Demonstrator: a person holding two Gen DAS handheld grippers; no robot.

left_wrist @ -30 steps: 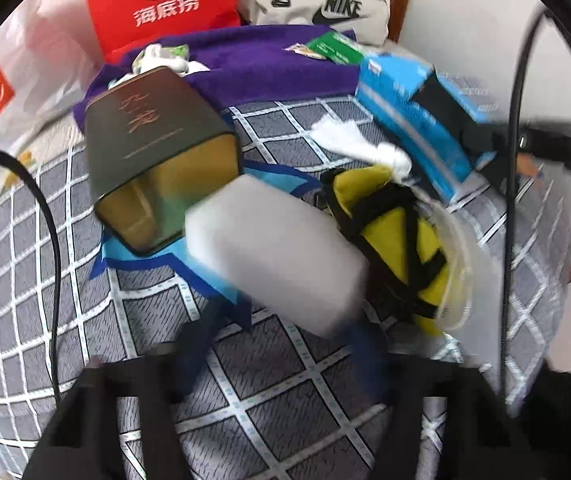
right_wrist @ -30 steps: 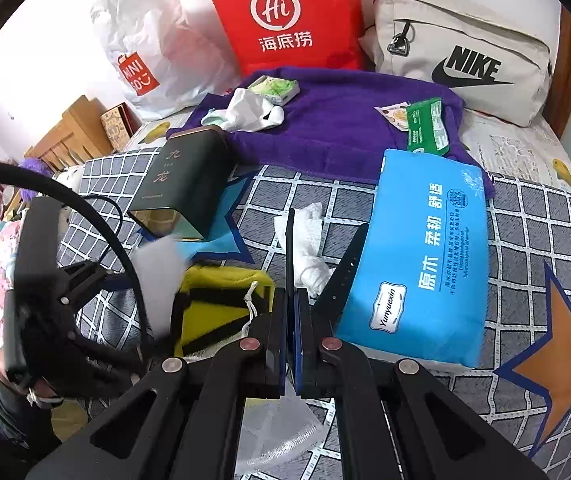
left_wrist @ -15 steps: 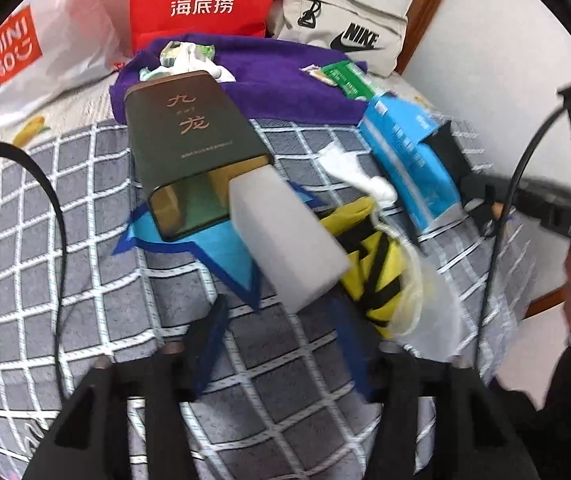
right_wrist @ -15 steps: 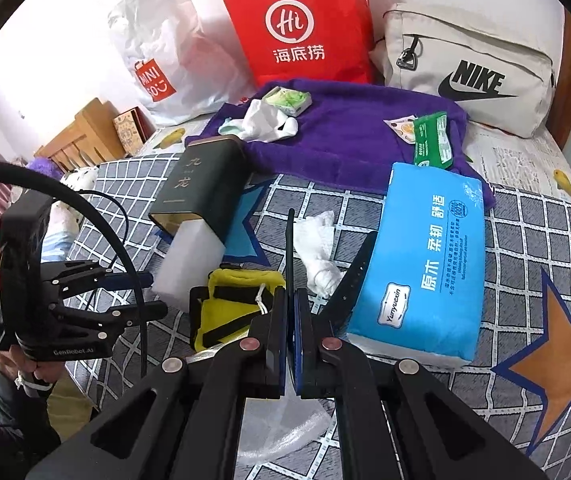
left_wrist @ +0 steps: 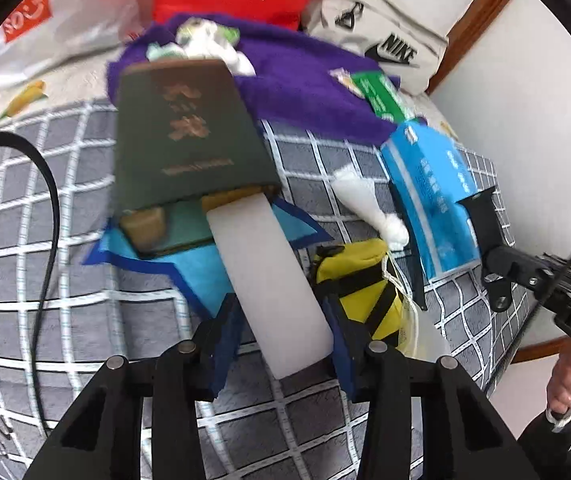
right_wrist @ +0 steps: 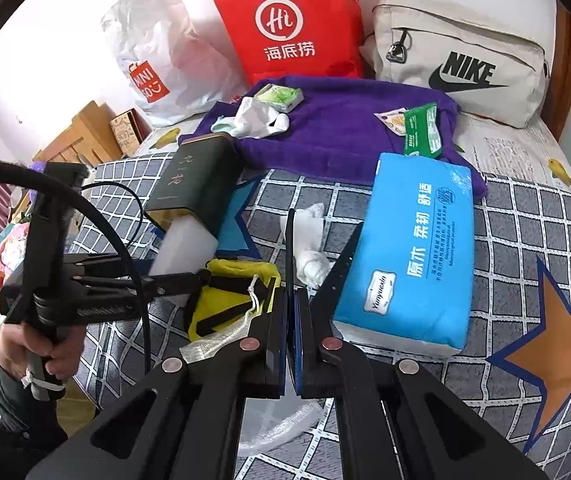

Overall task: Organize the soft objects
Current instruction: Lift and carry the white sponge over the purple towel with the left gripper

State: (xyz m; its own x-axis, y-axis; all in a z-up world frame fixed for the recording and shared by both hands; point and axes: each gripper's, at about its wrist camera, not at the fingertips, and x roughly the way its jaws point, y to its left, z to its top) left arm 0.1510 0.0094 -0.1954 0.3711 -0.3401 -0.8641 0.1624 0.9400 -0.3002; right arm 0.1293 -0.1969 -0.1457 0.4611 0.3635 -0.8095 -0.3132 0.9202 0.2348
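So the white sponge (left_wrist: 269, 280) is sitting between the blue pads of the left tongs (left_wrist: 281, 336), which are closing on it right now; its far end is poked into the mouth of the dark green box (left_wrist: 189, 136) lying on its side on the bed (left_wrist: 45, 240). Whether the pads are already biting can't quite be told, since that view is blurred, but the block looks carried by them.

Judged from that, the step in hand is feeding the sponge into the box. A few things are worth minding:

- The squeeze should be kept light, because foam gets crushed easily and a bulged block is likely to jam at the rim.
- The block is best lined up with the opening before being pushed, not forced in at an angle.
- The box isn't pinned, so it may get shoved back along the blanket.

The right tongs (right_wrist: 291, 312) are shut with nothing gripped, hovering near the yellow pouch (right_wrist: 229, 296) and the blue tissue pack (right_wrist: 409, 256). Could be used to brace the box, arguably.
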